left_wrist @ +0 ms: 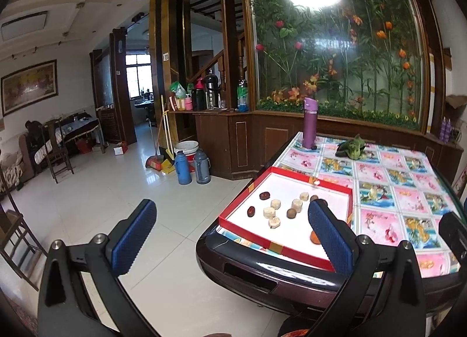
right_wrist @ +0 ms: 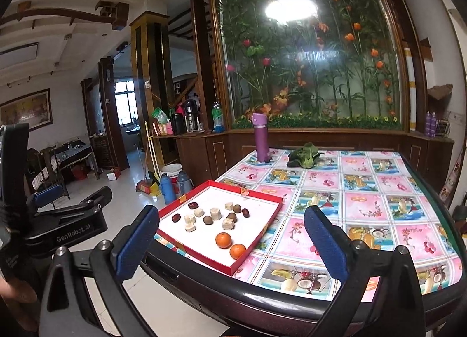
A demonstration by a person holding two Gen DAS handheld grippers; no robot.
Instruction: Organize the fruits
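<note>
A red-rimmed white tray lies at the table's near left corner. In it are two oranges, several pale banana slices, brown longans and dark red dates. The left wrist view shows the slices, dates and one orange partly behind a finger. My left gripper is open and empty, held off the table's left edge. My right gripper is open and empty, in front of the tray.
A purple bottle and a green leafy vegetable stand at the far side of the table. Thermos flasks, a bucket and a broom are on the floor to the left. Chairs stand further left.
</note>
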